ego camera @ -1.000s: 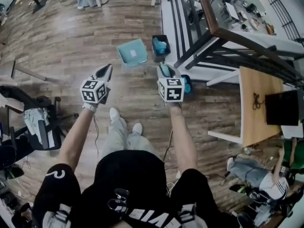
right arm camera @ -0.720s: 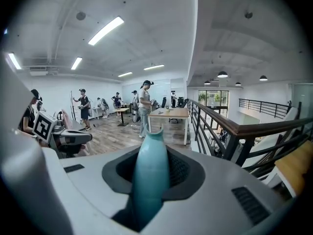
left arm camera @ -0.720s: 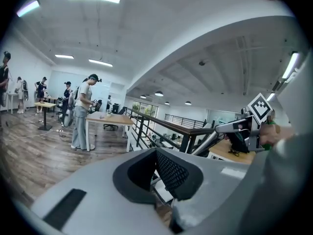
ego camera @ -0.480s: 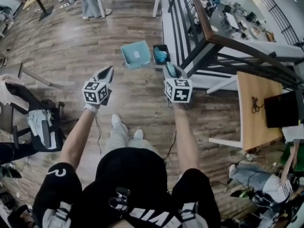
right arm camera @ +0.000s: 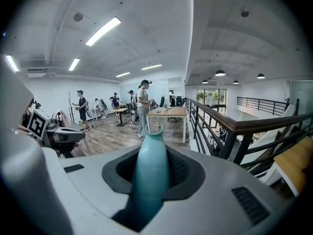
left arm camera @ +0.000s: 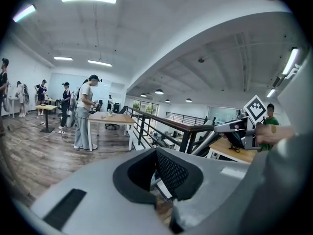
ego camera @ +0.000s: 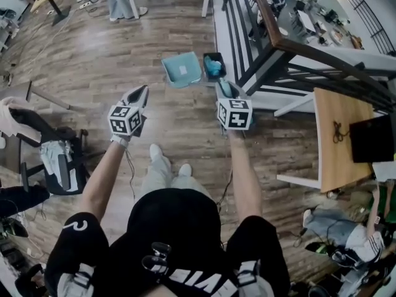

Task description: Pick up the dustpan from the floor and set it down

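Teal plastic fills your right hand-held gripper (ego camera: 226, 93): its jaws are clenched on the tapered handle of the dustpan (right arm camera: 150, 173), with the notched end of the handle poking out past the pads. That puts the dustpan up off the wooden floor (ego camera: 93, 60), on your side of the small dark bin (ego camera: 206, 57) and just short of it. The pan end shows in no view, so treat it as hanging somewhere under your wrist. Your left hand-held gripper (ego camera: 141, 91) is released, its pads a little apart with nothing between them, and sits well to the left of the bin. The lift looks done and the setting-down is what is left, so hold the clench until you feel the pan rest on the boards. Smooth, narrowing plastic like this is likely to slide or twist in the pads, so lower slowly and avoid rolling your wrist. Pick bare boards on the near side of the bin. Stay away from the open teal box (ego camera: 170, 67) just left of the bin and from the black railing (ego camera: 266, 17) close on the bin's right, since a hidden pan could catch either one. Mind your own feet (ego camera: 154, 151), which stand nearer to you than the bin. Release only once the dustpan stands steady.
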A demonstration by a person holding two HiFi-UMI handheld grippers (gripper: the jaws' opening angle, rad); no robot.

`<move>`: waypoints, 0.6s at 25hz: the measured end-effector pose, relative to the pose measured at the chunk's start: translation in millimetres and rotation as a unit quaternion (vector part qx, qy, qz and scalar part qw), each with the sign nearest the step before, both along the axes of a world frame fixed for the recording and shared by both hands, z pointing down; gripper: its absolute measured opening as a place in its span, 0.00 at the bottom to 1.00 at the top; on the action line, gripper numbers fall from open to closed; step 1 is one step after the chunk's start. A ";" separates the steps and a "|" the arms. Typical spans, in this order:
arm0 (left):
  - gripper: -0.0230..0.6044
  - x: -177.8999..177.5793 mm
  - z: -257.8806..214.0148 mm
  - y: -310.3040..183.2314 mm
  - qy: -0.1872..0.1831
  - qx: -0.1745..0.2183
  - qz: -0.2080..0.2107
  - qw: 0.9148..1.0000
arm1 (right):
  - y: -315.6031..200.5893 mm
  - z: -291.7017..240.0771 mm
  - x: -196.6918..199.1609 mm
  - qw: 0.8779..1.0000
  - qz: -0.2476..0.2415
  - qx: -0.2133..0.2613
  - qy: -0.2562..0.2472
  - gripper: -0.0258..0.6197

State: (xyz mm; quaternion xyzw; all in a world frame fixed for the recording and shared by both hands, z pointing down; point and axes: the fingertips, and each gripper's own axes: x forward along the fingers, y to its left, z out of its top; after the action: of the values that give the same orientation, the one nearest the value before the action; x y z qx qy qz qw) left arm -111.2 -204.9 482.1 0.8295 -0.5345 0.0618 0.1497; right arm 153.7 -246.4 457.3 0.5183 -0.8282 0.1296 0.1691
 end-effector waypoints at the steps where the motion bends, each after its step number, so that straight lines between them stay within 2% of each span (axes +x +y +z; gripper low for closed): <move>1: 0.03 -0.3 3.4 -0.8 0.000 -0.002 0.000 1.000 | -1.1 6.0 0.1 1.000 0.001 -0.003 0.001 0.18; 9: 0.03 3.6 41.5 -9.5 0.004 -0.031 0.008 0.999 | -4.9 71.3 5.4 0.998 0.013 -0.051 0.016 0.18; 15: 0.03 21.3 84.8 -25.3 -0.014 -0.061 0.034 0.997 | -10.5 139.2 14.8 0.995 0.026 -0.087 0.031 0.18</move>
State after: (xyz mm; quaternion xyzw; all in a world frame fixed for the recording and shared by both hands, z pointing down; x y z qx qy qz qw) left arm -89.9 -230.2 566.9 0.8356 -0.5033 0.1105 0.1902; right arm 168.5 -257.0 596.5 0.5269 -0.7945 0.1892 0.2354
